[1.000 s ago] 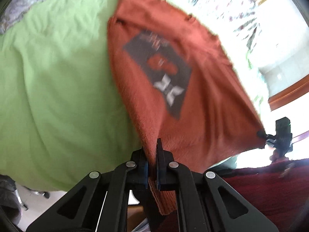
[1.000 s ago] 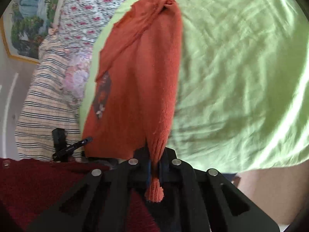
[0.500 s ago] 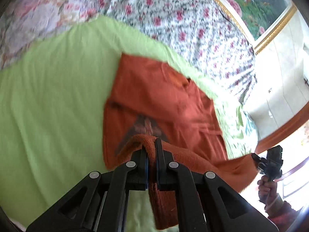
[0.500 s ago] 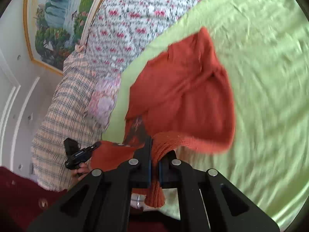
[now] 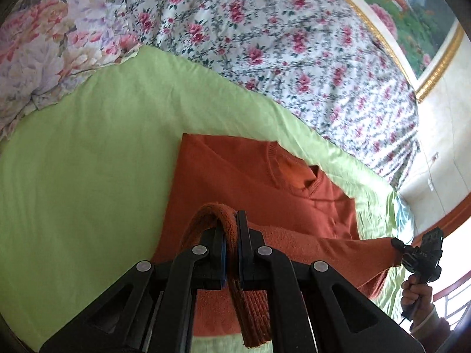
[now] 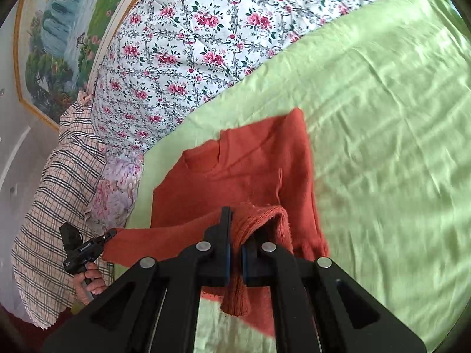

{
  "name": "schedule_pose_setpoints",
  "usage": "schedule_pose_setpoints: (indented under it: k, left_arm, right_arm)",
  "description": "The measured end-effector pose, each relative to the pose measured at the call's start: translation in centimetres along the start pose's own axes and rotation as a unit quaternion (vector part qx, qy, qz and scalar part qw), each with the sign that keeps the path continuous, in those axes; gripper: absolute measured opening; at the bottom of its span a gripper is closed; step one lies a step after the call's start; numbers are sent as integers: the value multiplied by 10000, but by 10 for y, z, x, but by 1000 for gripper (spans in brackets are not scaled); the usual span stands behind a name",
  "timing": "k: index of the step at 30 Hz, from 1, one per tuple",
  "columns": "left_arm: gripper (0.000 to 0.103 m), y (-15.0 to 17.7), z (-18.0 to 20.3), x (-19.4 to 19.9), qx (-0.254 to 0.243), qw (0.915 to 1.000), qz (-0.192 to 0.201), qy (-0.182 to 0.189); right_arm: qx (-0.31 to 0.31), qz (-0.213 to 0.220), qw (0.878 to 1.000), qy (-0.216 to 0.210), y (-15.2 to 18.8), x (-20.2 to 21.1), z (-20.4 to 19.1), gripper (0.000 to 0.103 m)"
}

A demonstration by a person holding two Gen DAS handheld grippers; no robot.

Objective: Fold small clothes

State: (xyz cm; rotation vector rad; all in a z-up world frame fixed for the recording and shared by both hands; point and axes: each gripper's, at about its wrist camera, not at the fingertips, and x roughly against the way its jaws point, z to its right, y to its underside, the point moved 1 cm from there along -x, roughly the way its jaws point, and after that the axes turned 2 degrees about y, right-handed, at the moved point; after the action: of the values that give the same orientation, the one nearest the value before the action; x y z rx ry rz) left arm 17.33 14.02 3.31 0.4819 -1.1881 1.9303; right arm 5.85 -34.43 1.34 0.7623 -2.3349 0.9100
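Bedding first: green sheet (image 5: 88, 176) (image 6: 382, 147), spread flat and creased, the landmark for all that follows. Floral quilt (image 5: 265, 44) (image 6: 191, 44), white with pink roses, lies along the sheet's far edge. Pale floral pillow (image 5: 35, 58) (image 6: 117, 188) sits at the sheet's far corner, with a plaid cloth (image 6: 50, 206) beyond it. Framed landscape painting (image 5: 412, 8) (image 6: 59, 29), gilt border, hangs on the wall behind the quilt.

Orange sweater (image 5: 250, 182) (image 6: 235, 176), knitted, round neck, lies on the sheet near its far edge, neckline toward the quilt. Its lower part is raised off the sheet and doubled back over the body, hem stretched in a line between the two grippers.

Left gripper (image 5: 231, 250) (image 6: 107, 235): black, fingers clamped tight on the ribbed hem at one corner, a strip of rib hanging out below the pads. In the right wrist view a hand (image 6: 88, 282) carries it beside the sheet's edge.

Right gripper (image 6: 235, 250) (image 5: 397, 247): black, fingers clamped tight on the hem's other corner, knit bunched over one fingertip. In the left wrist view a hand (image 5: 415, 294) carries it beside the sheet's edge.
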Motion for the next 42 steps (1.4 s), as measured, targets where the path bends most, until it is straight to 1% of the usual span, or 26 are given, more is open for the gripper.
schedule_pose_setpoints:
  k: [5,12,16,18,20,23,25,26,27,28,29,30,31,32,33,34,35,36,37,38,39,40,41,42]
  left_arm:
    - [3,-15,-15,-35,234,9993,-192,-197]
    - [4,-37,-24,-99,246,9967,-522,-564]
    - [4,-41,-30,-132,270,9939,-740,-775]
    - [5,-39,-32,-143,241,9927,-818,-848]
    - [7,-37,-33,-146,226,9926,-813,-875]
    - [9,-35,-32,-144,187,9929,-790,-875]
    - [13,-33,-30,-141,177,9924,-846,-875]
    - [19,-32,-30,-138,200,9920,-896,-862]
    - [29,-30,-29,-132,247,9920,-935,-814]
    - [35,-27,-27,-122,297,9926,-908,-751]
    - [49,-22,-22,-112,295,9934,-847,-719]
    - [53,-16,-16,-103,263,9941,-820,-656]
    - [53,-7,-6,-96,198,9952,-827,-493]
    - [54,5,7,-91,86,9956,-898,-261]
    - [55,16,17,-90,-25,9951,-984,-118]
    - [55,29,31,-93,-184,9932,-1146,23]
    - [55,43,45,-102,-351,9896,-1387,179]
    - [55,53,54,-110,-490,9860,-1571,254]
    - [55,63,65,-121,-724,9818,-1739,236]
    - [54,69,73,-130,-956,9784,-1829,136]
    - [53,71,79,-139,-1191,9749,-1879,-33]
    - [53,68,81,-148,-1339,9728,-1886,-156]
    - [53,63,80,-151,-1350,9728,-1877,-164]
    - [51,51,76,-157,-1321,9743,-1816,-166]
  right_arm:
    - [99,-188,9998,17,-28,-35,7,6]
    - [178,-581,9974,389,-51,-88,34,6]
    - [158,-764,9951,604,-57,-110,48,6]
    - [170,-890,9932,726,-57,-120,54,6]
    - [236,-958,9919,796,-57,-127,56,6]
    - [218,-949,9924,752,-58,-126,58,7]
    - [121,-928,9932,696,-59,-123,60,8]
    - [78,-930,9933,684,-59,-122,61,9]
    - [2,-918,9935,673,-59,-119,61,11]
    - [-84,-866,9937,707,-60,-114,61,13]
    - [-171,-732,9941,777,-61,-106,60,16]
    - [-235,-608,9946,814,-61,-98,59,23]
    - [-342,-324,9951,867,-60,-81,56,30]
    - [-355,-134,9946,968,-57,-71,51,40]
    - [-276,28,9939,1065,-54,-60,43,40]
    - [-124,117,9945,1033,-48,-53,31,40]
    - [117,14,9969,780,-38,-52,15,40]
    - [465,-335,9971,504,-25,-60,-3,40]
    - [732,-626,9946,378,-16,-69,-15,40]
    - [1145,-1061,9875,217,0,-85,-32,40]
    - [1517,-1465,9775,56,15,-101,-46,40]
    - [1803,-1772,9675,3,26,-116,-55,40]
    - [2014,-1981,9592,49,32,-127,-59,40]
    - [2218,-2125,9515,171,35,-138,-61,40]
